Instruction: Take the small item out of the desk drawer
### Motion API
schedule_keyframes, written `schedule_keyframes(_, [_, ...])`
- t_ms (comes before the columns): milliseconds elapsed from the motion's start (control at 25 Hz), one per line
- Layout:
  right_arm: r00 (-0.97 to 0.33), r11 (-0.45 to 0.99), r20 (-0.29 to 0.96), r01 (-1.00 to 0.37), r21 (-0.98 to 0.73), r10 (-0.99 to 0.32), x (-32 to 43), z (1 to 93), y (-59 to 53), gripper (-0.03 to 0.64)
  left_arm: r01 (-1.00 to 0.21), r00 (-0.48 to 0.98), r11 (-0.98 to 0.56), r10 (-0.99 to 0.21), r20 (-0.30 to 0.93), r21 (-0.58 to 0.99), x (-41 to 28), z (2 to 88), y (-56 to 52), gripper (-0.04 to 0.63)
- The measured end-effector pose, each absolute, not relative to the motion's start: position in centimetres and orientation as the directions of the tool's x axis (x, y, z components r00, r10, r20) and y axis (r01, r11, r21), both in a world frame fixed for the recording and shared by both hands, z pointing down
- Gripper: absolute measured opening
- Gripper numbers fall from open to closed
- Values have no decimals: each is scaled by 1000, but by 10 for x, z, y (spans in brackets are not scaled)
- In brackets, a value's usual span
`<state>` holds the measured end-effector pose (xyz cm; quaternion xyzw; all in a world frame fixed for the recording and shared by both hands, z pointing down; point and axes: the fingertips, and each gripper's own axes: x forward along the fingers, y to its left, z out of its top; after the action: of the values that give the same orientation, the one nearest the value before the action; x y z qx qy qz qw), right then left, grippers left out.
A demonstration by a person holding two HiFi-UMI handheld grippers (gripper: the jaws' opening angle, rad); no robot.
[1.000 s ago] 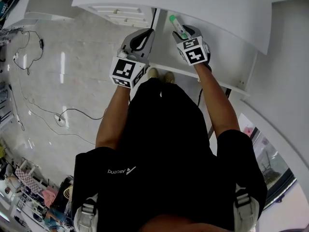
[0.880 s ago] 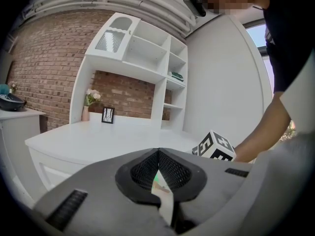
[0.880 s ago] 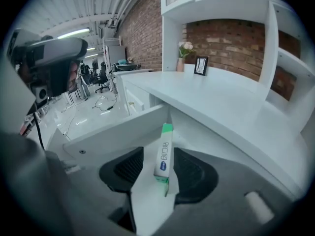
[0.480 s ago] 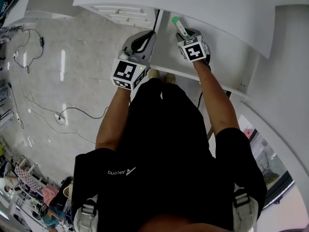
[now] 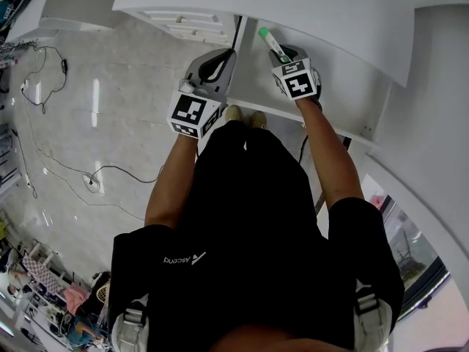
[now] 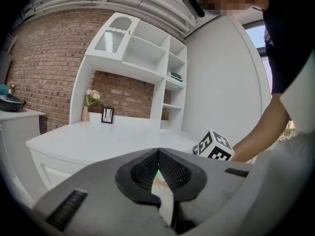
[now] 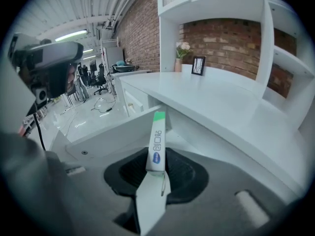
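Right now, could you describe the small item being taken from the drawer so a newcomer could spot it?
Find the white desk, then its open drawer. Over it the right tool, jaws closing, has a slim white box between them; only it has a green end and blue logo.

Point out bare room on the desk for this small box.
The desktop lies bare across its front and middle, up to the shelf upright. Only its back edge is taken, by the vase and picture frame.

Slim white green-tipped box [image 7: 157,140], tilted, over the open white drawer [image 7: 113,137]
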<state>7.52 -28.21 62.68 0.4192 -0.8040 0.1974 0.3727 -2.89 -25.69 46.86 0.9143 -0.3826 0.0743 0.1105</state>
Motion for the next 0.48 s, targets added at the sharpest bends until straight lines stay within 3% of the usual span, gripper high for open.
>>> schedule_keyframes(480, [-463,545,574,-838,-33,-676,82,519,-258,95,-689,724,-710,-664,185,144,-15,438,-247,-2])
